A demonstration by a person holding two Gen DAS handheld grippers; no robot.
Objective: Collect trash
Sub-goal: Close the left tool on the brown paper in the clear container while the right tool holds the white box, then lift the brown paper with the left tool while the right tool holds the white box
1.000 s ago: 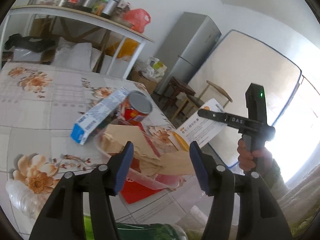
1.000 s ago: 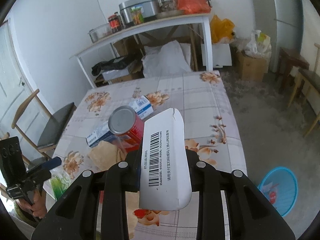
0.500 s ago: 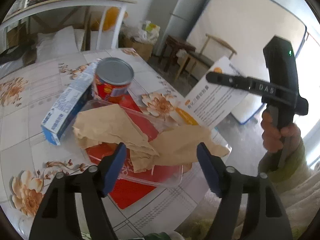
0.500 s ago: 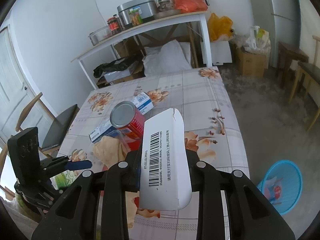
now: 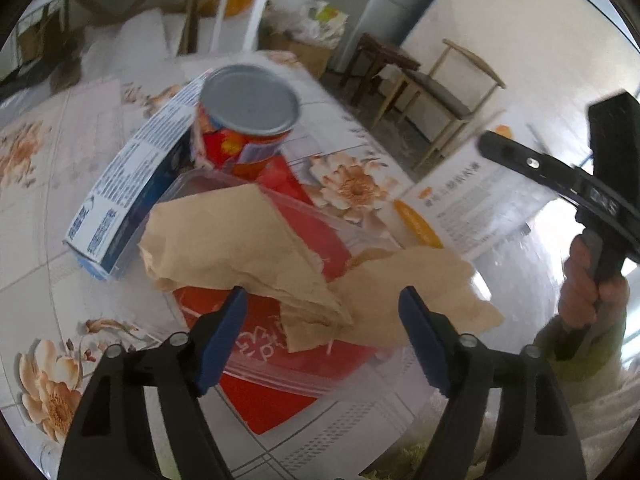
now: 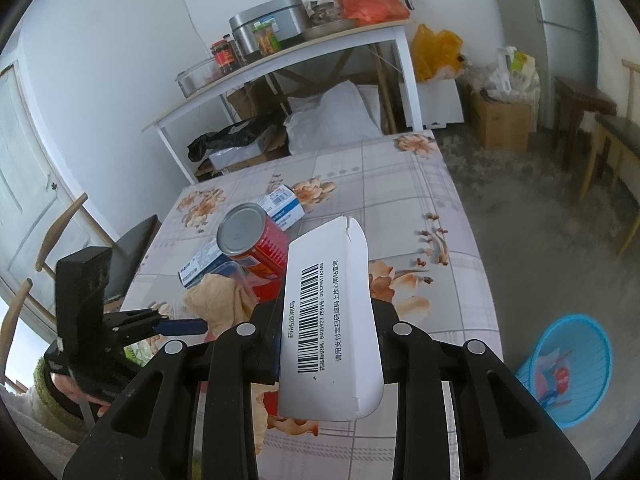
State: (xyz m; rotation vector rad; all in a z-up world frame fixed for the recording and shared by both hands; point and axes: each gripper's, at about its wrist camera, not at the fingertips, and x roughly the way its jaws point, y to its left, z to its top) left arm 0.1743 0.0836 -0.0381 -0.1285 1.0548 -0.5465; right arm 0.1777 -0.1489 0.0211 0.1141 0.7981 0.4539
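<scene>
brown tissue nearer, larger than before

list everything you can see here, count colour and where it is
tin can: 1, red with silver lid, upright on table beside long box
long box: 1, blue and white, lying on table
paper napkins: crumpled, tan, in clear tray
clear tray: 1, on red sheet
flat carton: 1, white with barcode, in right gripper
basket: 1, blue, on floor
table: 1, floral cloth
left gripper: open above the napkins, jaws just opening
right gripper: shut on the carton
</scene>
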